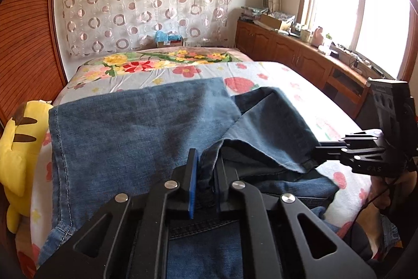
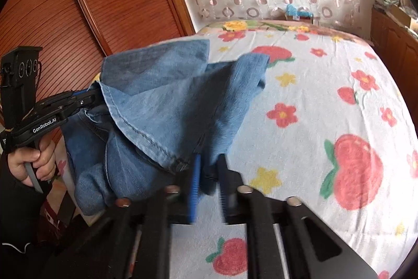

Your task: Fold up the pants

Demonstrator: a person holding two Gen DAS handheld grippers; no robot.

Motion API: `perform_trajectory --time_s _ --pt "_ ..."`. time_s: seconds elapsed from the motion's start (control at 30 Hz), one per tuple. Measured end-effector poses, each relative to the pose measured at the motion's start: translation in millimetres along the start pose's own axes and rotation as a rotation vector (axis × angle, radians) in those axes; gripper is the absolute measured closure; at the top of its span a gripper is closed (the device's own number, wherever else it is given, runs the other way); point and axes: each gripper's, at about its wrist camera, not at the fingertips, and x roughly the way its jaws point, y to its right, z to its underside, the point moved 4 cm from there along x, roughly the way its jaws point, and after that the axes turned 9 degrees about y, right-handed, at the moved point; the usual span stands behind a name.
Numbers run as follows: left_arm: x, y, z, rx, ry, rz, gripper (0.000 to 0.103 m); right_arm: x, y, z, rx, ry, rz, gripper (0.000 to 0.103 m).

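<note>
In the left wrist view, the left gripper (image 1: 206, 174) is clenched on a bunched fold of the pants (image 1: 125, 127), blue denim that lies spread over the bed (image 1: 287, 80) with its flowered sheet; one leg runs flat toward the far side while the other is rucked up to the right. There the right gripper (image 1: 317, 149) reaches in from the side and bites an edge of the same cloth, so that the two grips share one end of the garment, likely to lift it and carry it over for a fold. A yellow plush toy (image 1: 18, 148) sits at the bed's left edge, clear of the work. In the right wrist view, the right gripper is clamped on denim between its blue pad and the black finger, though blur makes the exact hem uncertain. The cloth hangs lifted off the sheet between both tools, and a hand (image 2: 31, 161) squeezes the left gripper's handle to keep it closed.
</note>
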Motion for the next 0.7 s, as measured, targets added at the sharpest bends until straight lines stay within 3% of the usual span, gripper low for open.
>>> perform_trajectory --time_s 0.17,0.43,0.7 --pt "-22.1 12.7 -11.4 0.024 0.053 0.010 0.094 -17.8 -4.4 -31.0 -0.029 0.089 -0.023 0.096" --pt "-71.4 23.9 -50.0 0.044 0.173 0.035 0.097 -53.3 -30.7 -113.6 -0.137 0.266 -0.056 0.098" --pt "-104.0 16.1 -58.1 0.035 0.222 0.016 0.097 -43.2 -60.0 -166.6 -0.149 0.311 -0.130 0.099"
